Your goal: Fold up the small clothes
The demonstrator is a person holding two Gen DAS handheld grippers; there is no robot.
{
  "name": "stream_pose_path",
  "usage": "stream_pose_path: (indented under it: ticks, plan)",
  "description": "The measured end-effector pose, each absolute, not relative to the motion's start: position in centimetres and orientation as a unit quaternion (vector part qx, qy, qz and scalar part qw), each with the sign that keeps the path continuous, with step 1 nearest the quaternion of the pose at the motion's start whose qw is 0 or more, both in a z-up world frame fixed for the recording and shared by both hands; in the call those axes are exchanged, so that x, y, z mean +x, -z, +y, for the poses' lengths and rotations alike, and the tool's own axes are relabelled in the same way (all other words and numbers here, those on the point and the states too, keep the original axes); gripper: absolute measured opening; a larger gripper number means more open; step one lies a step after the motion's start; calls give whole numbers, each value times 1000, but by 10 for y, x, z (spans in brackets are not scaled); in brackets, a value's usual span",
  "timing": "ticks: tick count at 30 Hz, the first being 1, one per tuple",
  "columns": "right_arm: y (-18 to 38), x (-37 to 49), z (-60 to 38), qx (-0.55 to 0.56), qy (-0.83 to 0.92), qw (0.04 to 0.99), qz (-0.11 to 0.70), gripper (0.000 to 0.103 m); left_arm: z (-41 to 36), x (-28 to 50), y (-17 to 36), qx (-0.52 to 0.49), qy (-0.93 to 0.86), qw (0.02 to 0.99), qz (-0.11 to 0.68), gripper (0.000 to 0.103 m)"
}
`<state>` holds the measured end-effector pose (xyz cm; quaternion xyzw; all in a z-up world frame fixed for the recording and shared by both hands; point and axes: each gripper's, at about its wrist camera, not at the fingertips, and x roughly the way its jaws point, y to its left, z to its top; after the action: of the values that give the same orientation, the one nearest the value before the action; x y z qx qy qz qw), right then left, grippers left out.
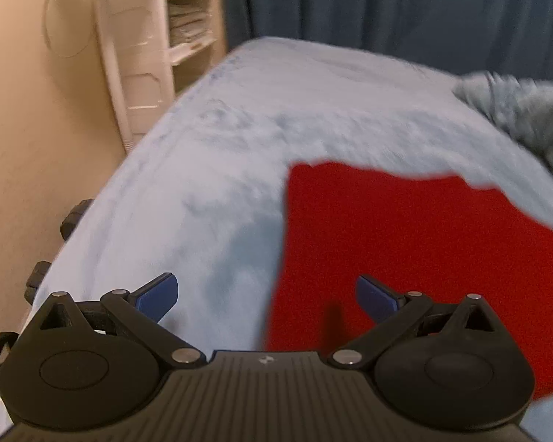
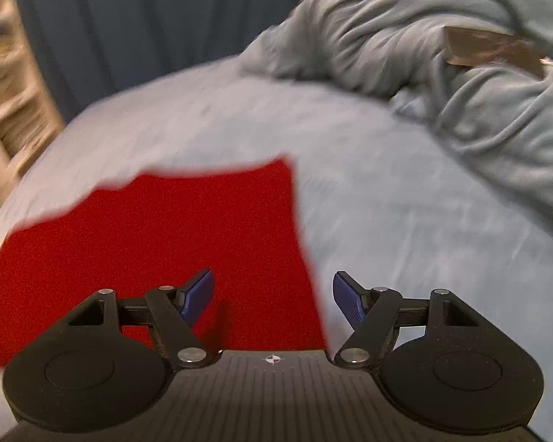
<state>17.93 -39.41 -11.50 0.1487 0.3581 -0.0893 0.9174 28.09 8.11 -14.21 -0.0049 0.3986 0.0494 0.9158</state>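
Red garment released on the bed

Both hand-held grippers, left [image 1: 267, 294] and right [image 2: 272, 296], gape empty (nothing pinched) over the flat red fabric garment [image 1: 405, 250]; regrasp its near corners evenly.

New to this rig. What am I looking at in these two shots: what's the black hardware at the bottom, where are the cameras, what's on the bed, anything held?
No robot arm here: a person carries a hand-held two-finger gripper in each hand, and a fisheye camera on each one looks forward along its fingers. The black hardware at the bottom is the gripper's own body, and the blue tips are its finger pads.

One picture is from the left gripper, the other from the right gripper. Both have their jaws apart with nothing pinched between them, so nothing is held.

On the surface: a pale blue bed sheet with a flat red garment lying on it, seen from both sides. A rumpled grey-blue blanket is bunched up at the far end. Behind stand a dark blue curtain and a white shelf unit. Both pictures are motion-blurred.
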Motion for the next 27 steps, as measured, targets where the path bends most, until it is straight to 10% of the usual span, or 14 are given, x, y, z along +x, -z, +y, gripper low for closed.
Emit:
stream_pose_path:
  ticks: [8,27]
  plan:
    - [103,156,-423,245,154,866,407,74,90,256,142,12,-71,885,461,103]
    - [-49,-26,-276,75,42,947,309,82,13,39,24,16,18,910,414,103]
